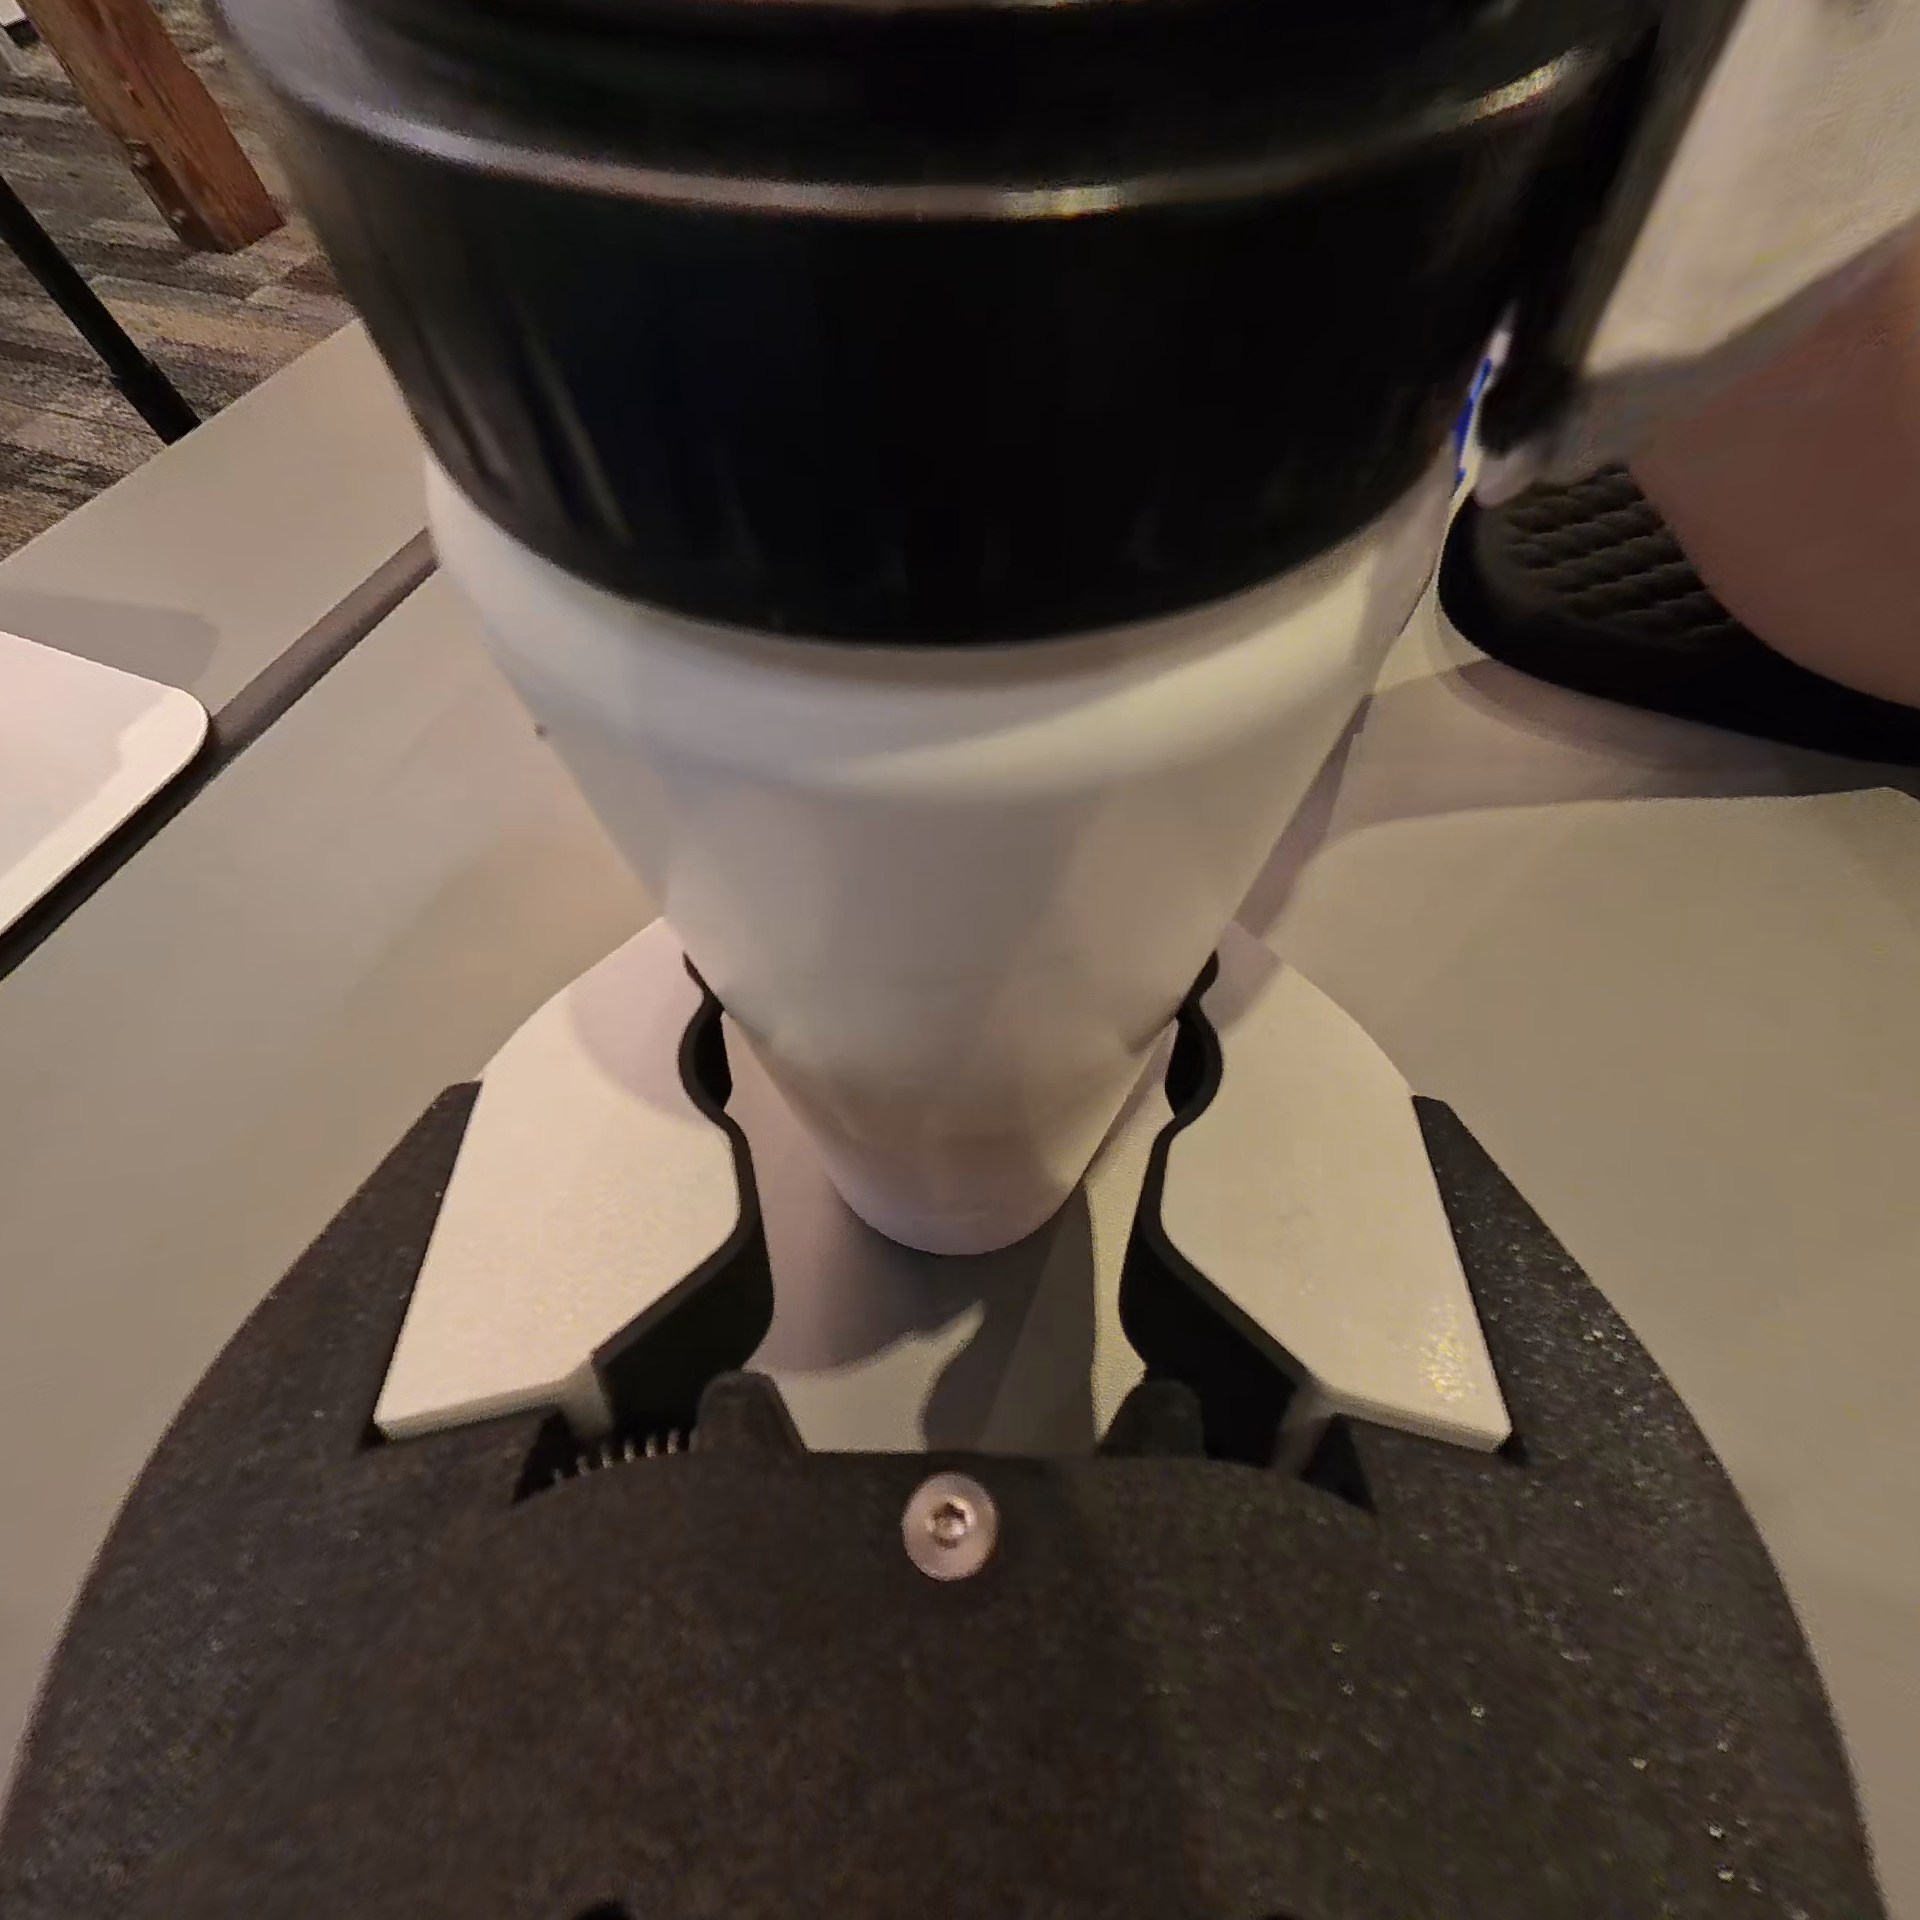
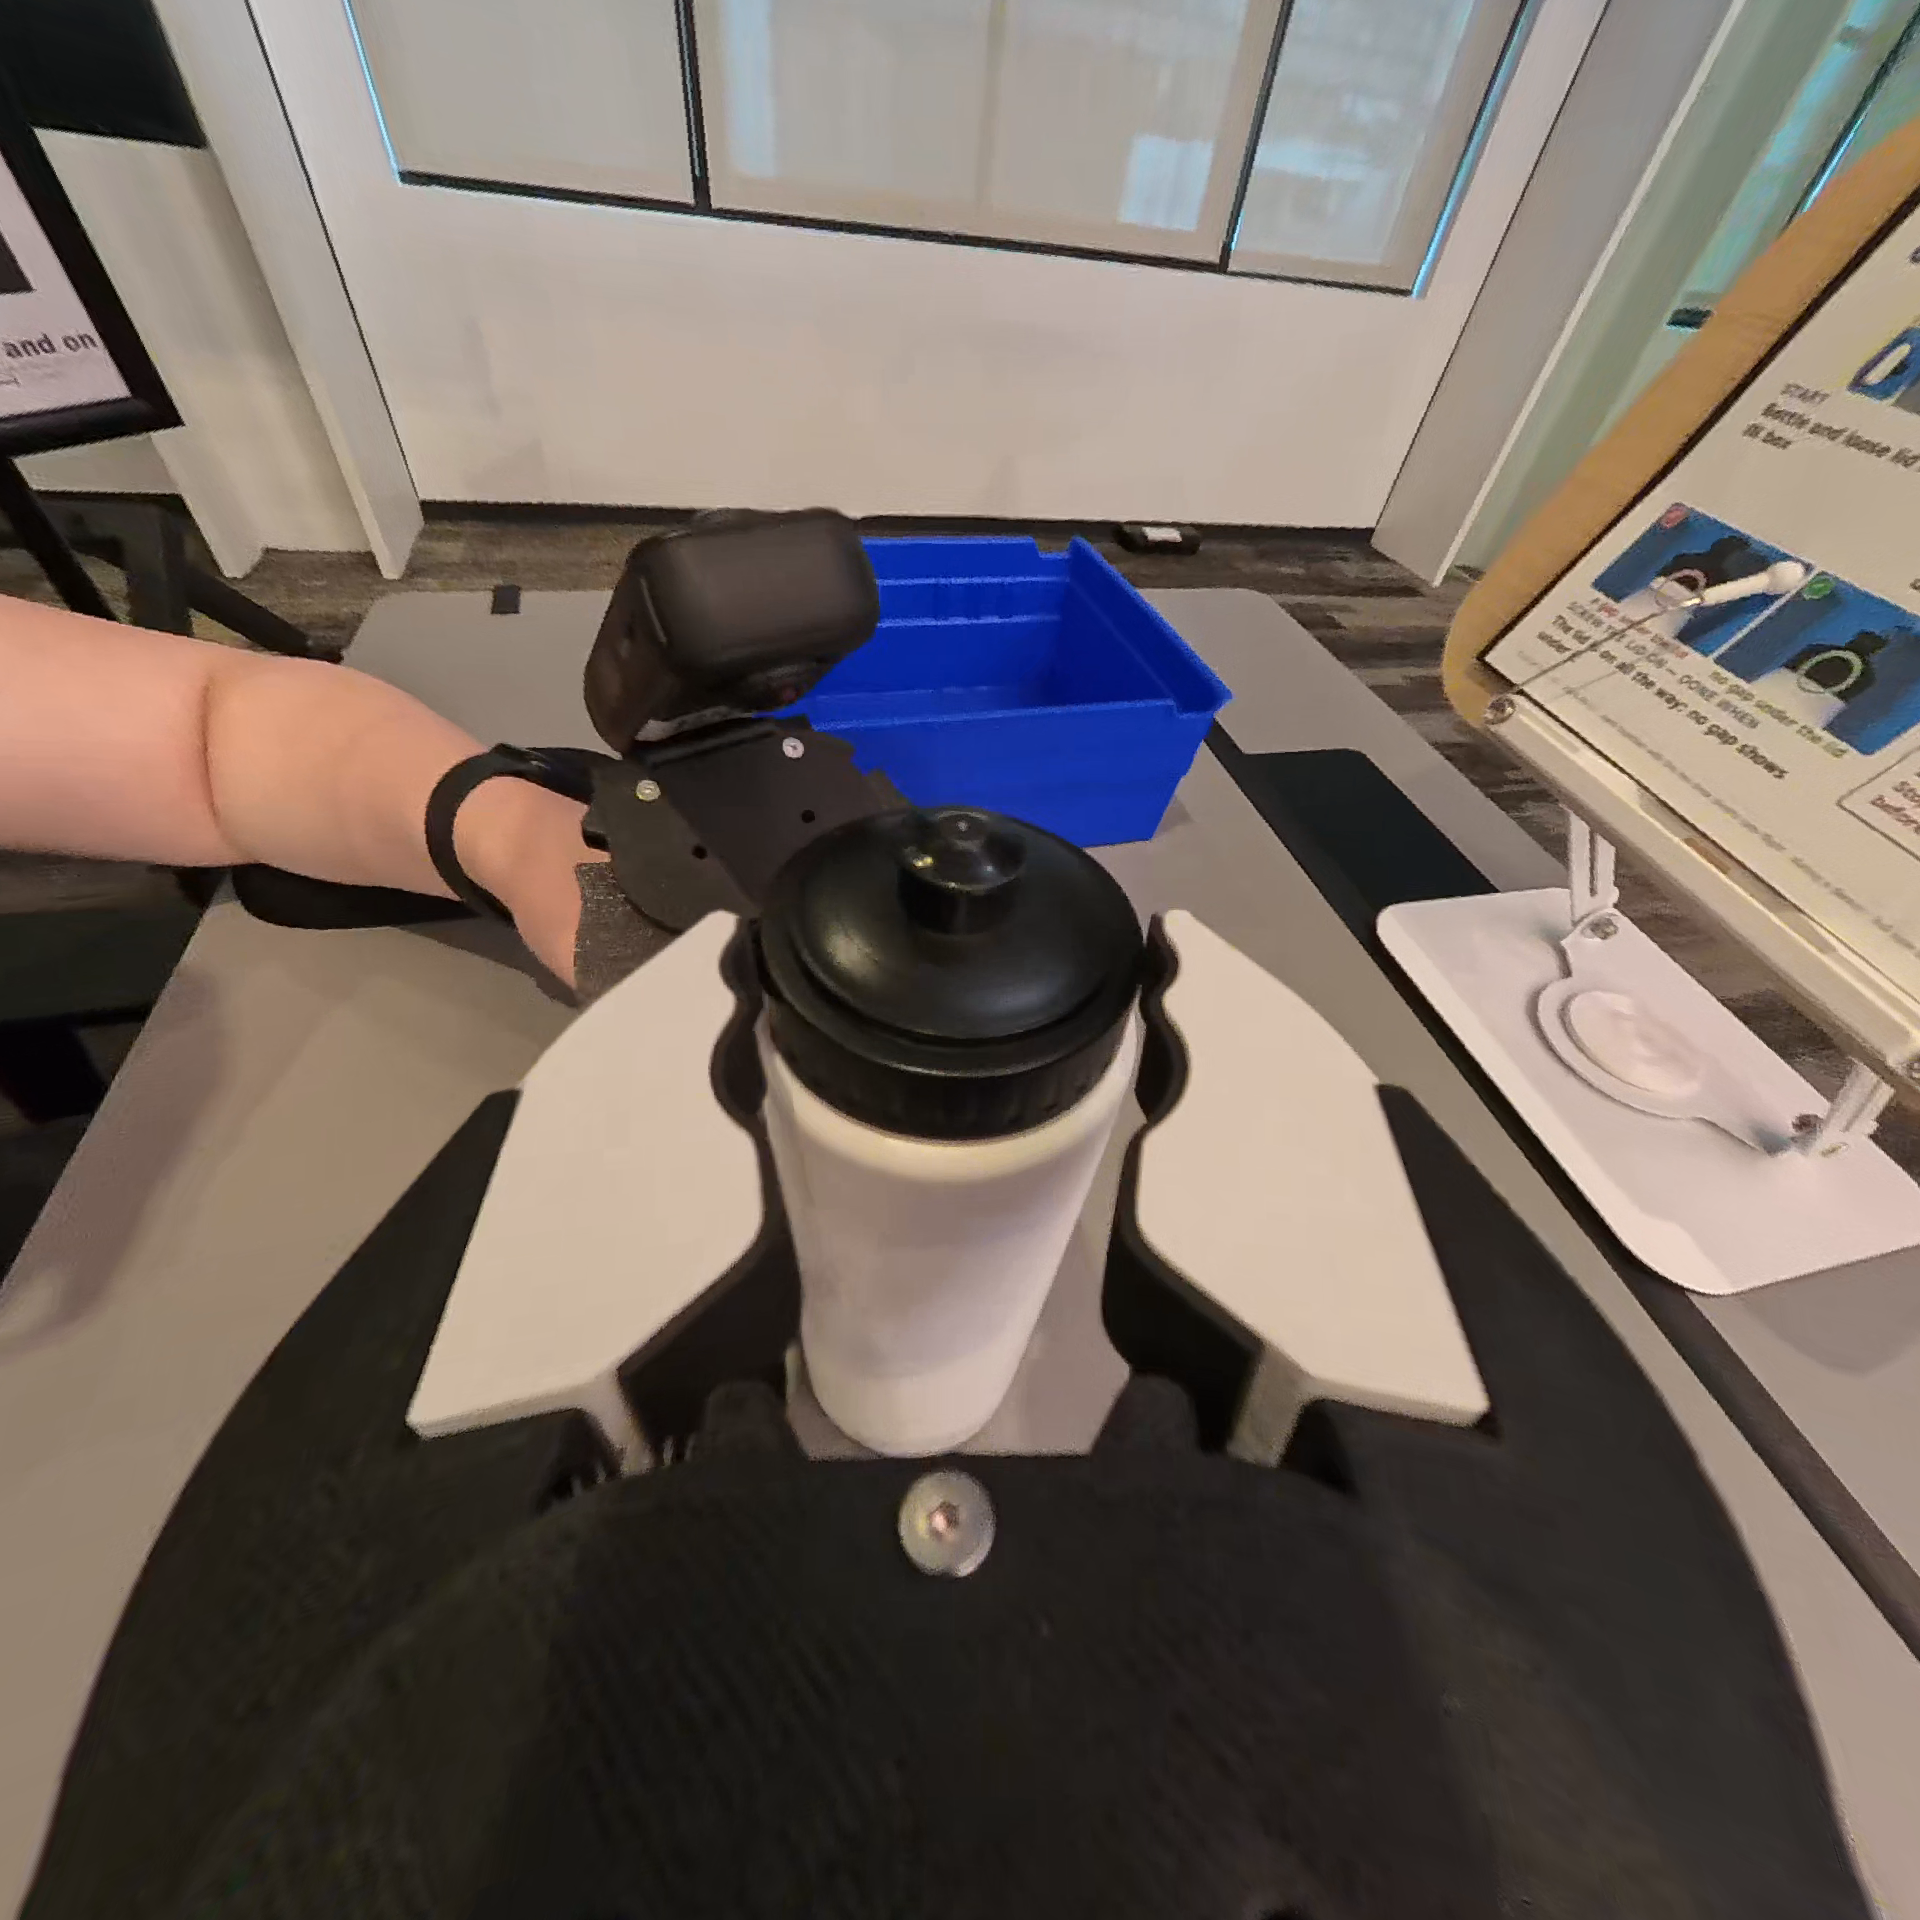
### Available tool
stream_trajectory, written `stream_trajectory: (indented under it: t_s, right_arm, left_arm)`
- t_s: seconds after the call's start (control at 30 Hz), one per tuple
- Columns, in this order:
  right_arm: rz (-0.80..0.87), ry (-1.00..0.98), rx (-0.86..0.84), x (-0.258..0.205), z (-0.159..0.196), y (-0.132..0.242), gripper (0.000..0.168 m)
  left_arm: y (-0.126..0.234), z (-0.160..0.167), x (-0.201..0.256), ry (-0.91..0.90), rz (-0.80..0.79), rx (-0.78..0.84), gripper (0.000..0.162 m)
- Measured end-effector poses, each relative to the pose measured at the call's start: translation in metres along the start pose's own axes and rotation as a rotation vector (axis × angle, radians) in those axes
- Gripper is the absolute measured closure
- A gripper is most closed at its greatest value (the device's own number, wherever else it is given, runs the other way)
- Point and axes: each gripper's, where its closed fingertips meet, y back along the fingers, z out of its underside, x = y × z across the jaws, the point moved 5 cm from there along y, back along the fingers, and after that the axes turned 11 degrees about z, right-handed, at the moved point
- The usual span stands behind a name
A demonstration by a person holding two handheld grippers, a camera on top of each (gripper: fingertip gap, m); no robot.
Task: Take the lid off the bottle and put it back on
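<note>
Lid [image 2: 940, 971]: blurred, cropped in left view.
Left gripper [image 1: 951, 1029]: clamped on bottle [image 1: 935, 935].
Right gripper [image 2: 945, 997]: jaws hug the lid; blue bin [image 2: 997, 686] only here.

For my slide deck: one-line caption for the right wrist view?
Right gripper fingers flank the black lid of a white bottle, a blue bin behind.

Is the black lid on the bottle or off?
On. The black lid sits on top of the white bottle, covering its mouth; how tightly it is screwed cannot be told.
</note>
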Motion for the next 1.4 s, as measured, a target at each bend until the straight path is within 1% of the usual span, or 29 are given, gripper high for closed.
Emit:
stream_trajectory:
  t_s: [0.07,0.13,0.23,0.33,0.4,0.47,0.53,0.67,0.73,0.87,0.9,1.07,1.17,1.3,1.4]
  right_arm:
    - [0.008,-0.016,-0.007,0.000,-0.001,-0.001,0.096]
    - [0.055,-0.038,-0.021,0.001,-0.001,-0.003,0.096]
    - [0.191,-0.083,-0.038,-0.001,-0.002,-0.009,0.096]
    - [0.340,-0.085,-0.031,-0.007,-0.003,-0.014,0.096]
    - [0.390,-0.079,-0.030,-0.010,-0.004,-0.015,0.096]
    - [0.379,-0.075,-0.031,-0.010,-0.004,-0.015,0.096]
    - [0.327,-0.091,-0.022,-0.006,-0.003,-0.014,0.097]
    - [0.110,-0.088,-0.020,-0.003,-0.003,-0.009,0.090]
    - [0.053,-0.067,-0.008,0.001,-0.001,-0.004,0.089]
    - [-0.016,-0.026,0.003,0.000,0.002,-0.001,0.093]
    - [-0.017,-0.015,0.005,-0.001,0.002,-0.001,0.096]
    - [-0.009,-0.004,-0.014,-0.003,0.001,-0.001,0.096]
    - [0.055,-0.036,-0.027,-0.003,0.001,-0.006,0.096]
    - [0.270,-0.170,-0.037,-0.003,0.000,-0.015,0.096]
    - [0.370,-0.153,-0.028,-0.008,0.000,-0.016,0.096]
  left_arm:
    - [0.000,0.000,0.000,0.003,-0.003,-0.001,0.078]
    - [0.000,0.000,-0.001,0.021,-0.020,0.006,0.078]
    - [0.003,0.000,-0.006,0.070,-0.089,0.005,0.078]
    - [0.006,0.002,-0.009,0.095,-0.188,-0.006,0.079]
    - [0.007,0.002,-0.008,0.105,-0.207,-0.011,0.078]
    - [0.007,0.002,-0.008,0.104,-0.211,-0.012,0.078]
    - [0.007,0.002,-0.009,0.106,-0.216,-0.006,0.078]
    - [0.006,0.001,-0.007,0.083,-0.211,-0.014,0.078]
    - [0.005,0.000,-0.006,0.060,-0.211,-0.018,0.078]
    - [0.003,-0.001,-0.002,0.025,-0.219,-0.028,0.078]
    - [0.003,-0.001,-0.002,0.021,-0.223,-0.031,0.078]
    - [0.003,-0.001,-0.001,0.019,-0.228,-0.034,0.079]
    - [0.004,0.000,-0.003,0.041,-0.237,-0.026,0.079]
    - [0.006,0.002,-0.009,0.120,-0.217,0.012,0.079]
    - [0.007,0.002,-0.009,0.119,-0.233,0.002,0.078]
